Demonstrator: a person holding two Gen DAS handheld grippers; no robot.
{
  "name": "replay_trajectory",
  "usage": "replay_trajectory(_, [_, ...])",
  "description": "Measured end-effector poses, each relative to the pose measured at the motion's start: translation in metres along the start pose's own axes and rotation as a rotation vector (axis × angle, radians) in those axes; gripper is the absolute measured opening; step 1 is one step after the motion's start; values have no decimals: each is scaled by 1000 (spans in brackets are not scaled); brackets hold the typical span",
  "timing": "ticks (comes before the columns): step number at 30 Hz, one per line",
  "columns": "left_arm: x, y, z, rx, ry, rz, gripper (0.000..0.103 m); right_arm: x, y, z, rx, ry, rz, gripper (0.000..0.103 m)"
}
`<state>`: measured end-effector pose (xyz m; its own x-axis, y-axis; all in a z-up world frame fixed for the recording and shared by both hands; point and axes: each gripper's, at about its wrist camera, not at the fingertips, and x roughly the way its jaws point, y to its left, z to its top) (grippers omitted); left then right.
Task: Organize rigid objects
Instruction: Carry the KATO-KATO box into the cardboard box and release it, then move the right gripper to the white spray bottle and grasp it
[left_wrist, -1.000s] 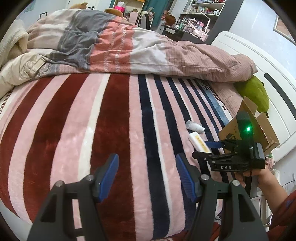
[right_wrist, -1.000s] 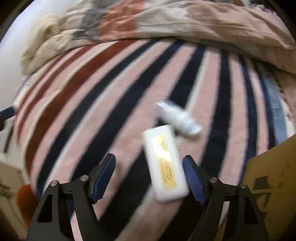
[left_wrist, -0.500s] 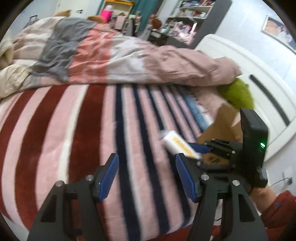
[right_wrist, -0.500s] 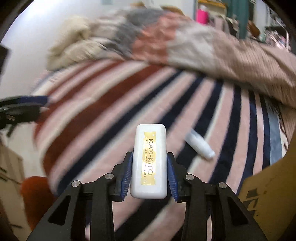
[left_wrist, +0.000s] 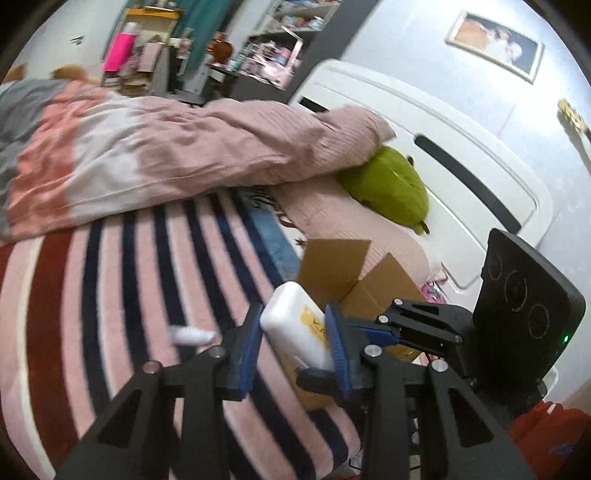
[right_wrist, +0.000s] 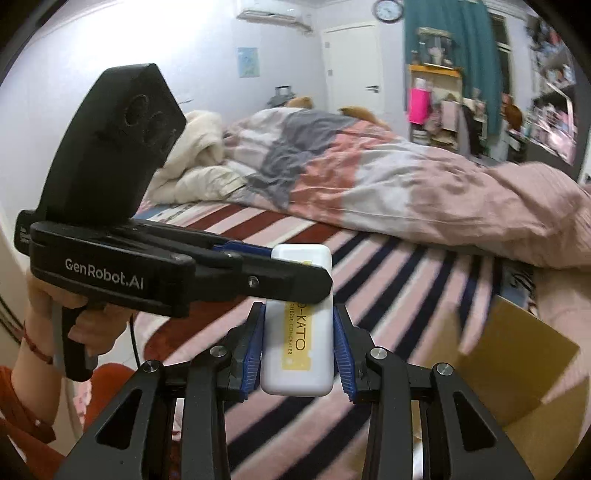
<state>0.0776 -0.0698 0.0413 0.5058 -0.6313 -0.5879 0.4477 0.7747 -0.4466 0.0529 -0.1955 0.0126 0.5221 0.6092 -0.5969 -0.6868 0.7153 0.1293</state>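
A white rectangular case with a gold label is lifted above the striped blanket. My right gripper is shut on its near end, blue pads pressing both long sides. My left gripper comes in from the left in the right wrist view. Its jaws are closing, and both pads touch the case at its other end. A small white bottle lies on the blanket, just left of the left gripper's fingers. An open cardboard box stands on the bed just beyond the case.
A rumpled pink, grey and white duvet fills the back of the bed. A green plush rests against the white headboard. Cluttered shelves and a door stand behind. A hand with a red sleeve holds the left gripper's handle.
The right gripper closed on the white case and raised it off the blanket. The left gripper swung right and up to the case, and its jaws narrowed around it.
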Motion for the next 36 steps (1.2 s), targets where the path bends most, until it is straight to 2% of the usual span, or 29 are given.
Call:
replay_trajectory(4, [41,-30,15,54,61,-11,31,-19,-34,-10,58,4,-38,31])
replay_trajectory(8, [77,-48,20,96,135,-4,31,-25,-62,-20,92,59,-81,31])
replay_trajectory(14, [110,-61,18,128,228,-4,31,-22,-90,-34,146,170,-103,31])
replay_trajectory(19, [123,-66,16,142,265,-9,31,-22,-95,-46,153,223,-126,31])
replay_trajectory(24, [121,-64,17,143,264,1,44,-22,-98,-50,177,245,-138,31])
replay_trajectory(28, [95,-59,21,129,208,2,53,-27,-95,-48,167,240,-160,32])
replay_trajectory(33, [51,-46,22,116,137,66,55,-33,-85,-36,153,211,-166,32])
replay_trajectory(36, [24,-33,19,100,99,117,55,-33,-69,-25,135,178,-137,32])
